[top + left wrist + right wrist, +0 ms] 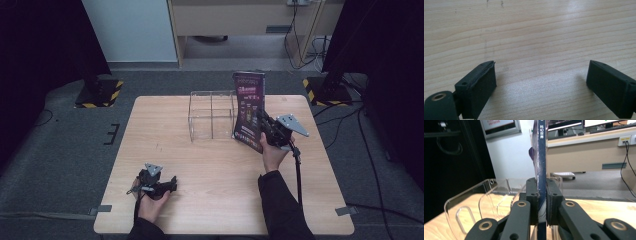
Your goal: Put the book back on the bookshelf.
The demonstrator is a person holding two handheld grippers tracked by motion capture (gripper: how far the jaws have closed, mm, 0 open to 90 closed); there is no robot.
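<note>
Right gripper (263,126) clamps magazine (248,107) upright by its spine, edge-on beside clear rack (211,114), likely for slotting. Left gripper (170,185) rests agape on counter (215,200).

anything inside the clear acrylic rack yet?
The clear rack looks empty: bare table shows through its walls. The book stands upright beside its right end, clamped in the right gripper. The book covers that right end, so it can't be checked.
</note>
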